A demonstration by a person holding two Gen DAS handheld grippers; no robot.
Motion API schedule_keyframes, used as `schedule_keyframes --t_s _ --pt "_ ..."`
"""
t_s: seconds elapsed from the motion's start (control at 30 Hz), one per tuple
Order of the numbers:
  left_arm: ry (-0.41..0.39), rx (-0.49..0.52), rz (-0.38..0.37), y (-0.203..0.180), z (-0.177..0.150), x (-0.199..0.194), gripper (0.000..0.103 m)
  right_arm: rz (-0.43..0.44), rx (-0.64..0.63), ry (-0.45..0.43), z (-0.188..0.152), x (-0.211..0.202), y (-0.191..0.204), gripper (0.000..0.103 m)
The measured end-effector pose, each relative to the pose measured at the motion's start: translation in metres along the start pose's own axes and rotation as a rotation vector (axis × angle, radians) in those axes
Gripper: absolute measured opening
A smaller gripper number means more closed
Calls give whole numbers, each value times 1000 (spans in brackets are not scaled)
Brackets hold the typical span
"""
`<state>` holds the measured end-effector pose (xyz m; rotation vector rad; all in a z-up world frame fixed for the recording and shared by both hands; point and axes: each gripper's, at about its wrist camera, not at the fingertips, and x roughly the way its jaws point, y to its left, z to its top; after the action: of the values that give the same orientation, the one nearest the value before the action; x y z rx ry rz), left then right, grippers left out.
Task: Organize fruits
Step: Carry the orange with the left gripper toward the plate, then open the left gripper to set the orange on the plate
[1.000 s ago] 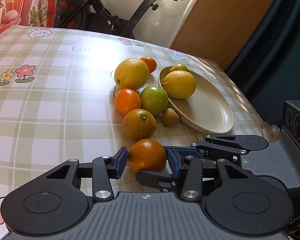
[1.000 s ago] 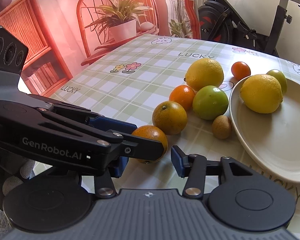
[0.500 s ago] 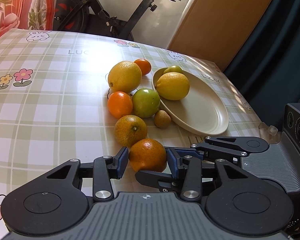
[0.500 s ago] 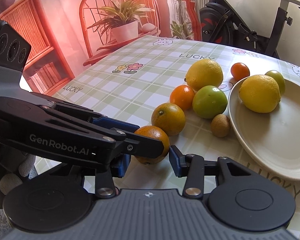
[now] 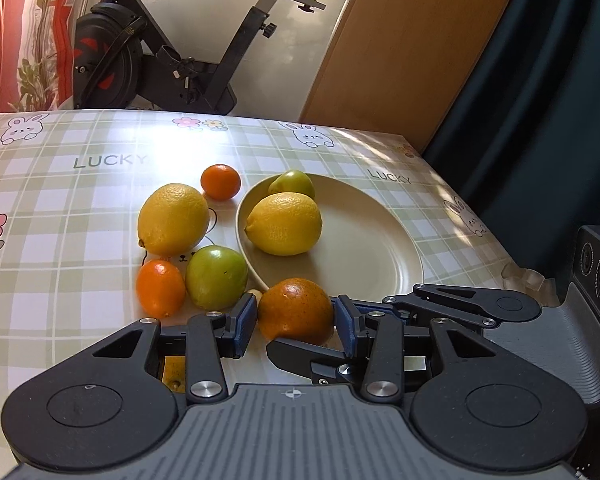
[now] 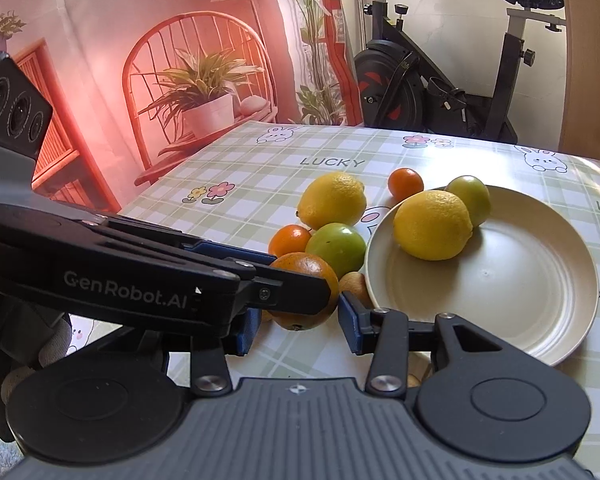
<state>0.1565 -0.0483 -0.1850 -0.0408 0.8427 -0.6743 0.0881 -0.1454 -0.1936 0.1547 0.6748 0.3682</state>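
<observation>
My left gripper (image 5: 296, 322) is shut on an orange (image 5: 296, 310) and holds it above the table, just before the cream plate (image 5: 364, 248). The orange also shows in the right wrist view (image 6: 306, 276), partly behind the left gripper's finger. The plate (image 6: 500, 292) holds a lemon (image 5: 284, 224) and a green fruit (image 5: 294, 184). My right gripper (image 6: 298, 330) is open and empty, just behind the held orange. On the table lie a second lemon (image 5: 174, 218), a green fruit (image 5: 216, 276), two small oranges (image 5: 160, 288) (image 5: 221, 181) and a kiwi (image 6: 354, 284).
The table has a green checked cloth (image 5: 60, 184); its right edge runs beside a dark curtain (image 5: 540, 80). An exercise bike (image 5: 180, 52) stands beyond the far edge. Another orange (image 5: 172, 372) lies under my left gripper.
My left gripper has lifted the orange off the table and carried it forward towards the plate. The right gripper has moved forward with it and stays open.
</observation>
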Motion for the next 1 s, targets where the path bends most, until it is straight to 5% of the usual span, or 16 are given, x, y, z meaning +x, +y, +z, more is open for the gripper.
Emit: schedule_keyframes --t_s 0.43,1.0 --pt "63 39 27 -17 28 48 45 -55 60 -20 12 10 -55 45" --pt "86 69 109 -9 44 73 45 -41 107 8 18 41 -75 45"
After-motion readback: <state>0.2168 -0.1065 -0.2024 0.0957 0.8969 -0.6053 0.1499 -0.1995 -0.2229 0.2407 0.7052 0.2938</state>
